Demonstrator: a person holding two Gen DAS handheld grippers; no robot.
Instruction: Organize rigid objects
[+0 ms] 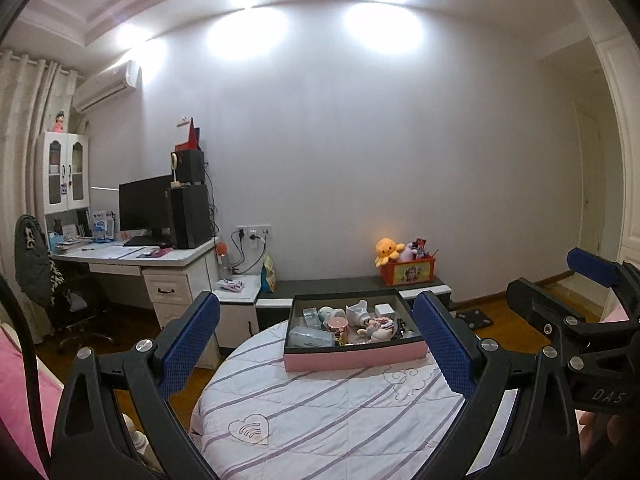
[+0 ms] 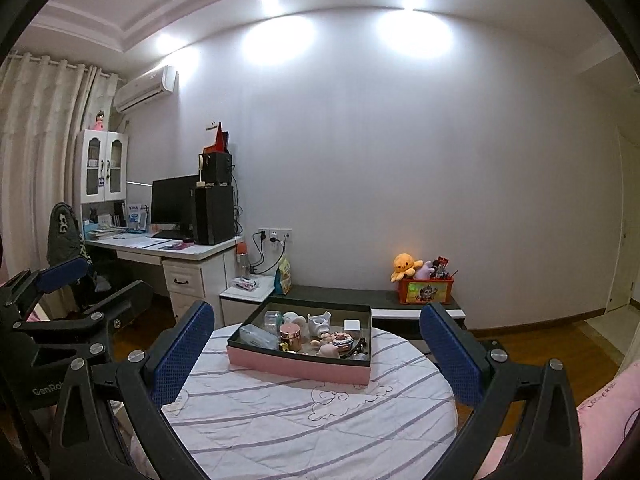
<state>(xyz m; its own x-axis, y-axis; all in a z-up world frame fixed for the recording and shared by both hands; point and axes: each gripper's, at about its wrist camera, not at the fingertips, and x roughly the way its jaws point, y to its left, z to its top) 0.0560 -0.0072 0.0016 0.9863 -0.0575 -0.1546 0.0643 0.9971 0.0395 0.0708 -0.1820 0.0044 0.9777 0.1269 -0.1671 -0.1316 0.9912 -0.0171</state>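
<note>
Pink tray (image 1: pixel 352 358) beyond spread left gripper (image 1: pixel 316 340); right gripper (image 2: pixel 316 352) spread too; "DAS", "GenRo" lettering.

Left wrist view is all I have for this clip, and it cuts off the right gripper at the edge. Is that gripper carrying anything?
Observer: No. The right gripper has its fingers spread wide with nothing between them. The pink box lies beyond them.
Reviewer: My own finger hides the box's near right corner. Is it on the table?
Observer: Yes, that corner rests on the striped cover, well inside the table's edge.
Reviewer: How does the left gripper look from outside?
Observer: The left gripper is open and empty, held off to the left of the table.
</note>
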